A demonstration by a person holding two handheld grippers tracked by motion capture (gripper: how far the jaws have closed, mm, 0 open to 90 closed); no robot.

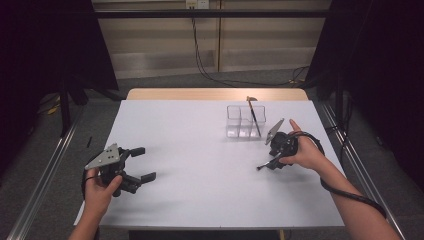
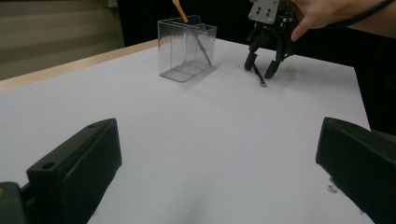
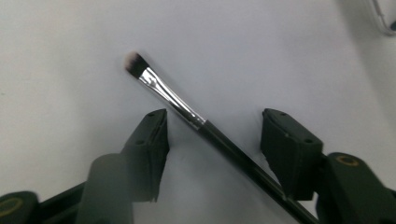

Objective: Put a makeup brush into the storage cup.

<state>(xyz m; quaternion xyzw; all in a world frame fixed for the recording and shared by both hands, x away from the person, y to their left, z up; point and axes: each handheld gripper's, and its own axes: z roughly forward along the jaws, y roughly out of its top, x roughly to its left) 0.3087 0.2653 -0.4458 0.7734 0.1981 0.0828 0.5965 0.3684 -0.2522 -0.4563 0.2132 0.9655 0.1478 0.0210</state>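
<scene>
While one brush (image 1: 257, 119) already stands tilted inside the clear organizer (image 1: 243, 121), a second makeup brush (image 3: 187, 113) lies flat on the white table (image 1: 200, 150) just in front of it. Right gripper (image 1: 274, 161): jaws apart, straddling that brush's handle, not yet clamped; lifting and depositing it remain. Left gripper (image 1: 140, 164): well left of the organizer, jaws wide, empty.

Left gripper (image 1: 141, 164) fingers wide apart; right gripper (image 1: 270, 161) fingers half-closed, pointing down.

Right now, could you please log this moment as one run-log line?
right gripper: open, astride makeup brush | brush: flat on table | left gripper: open, idle | organizer: upright
</scene>
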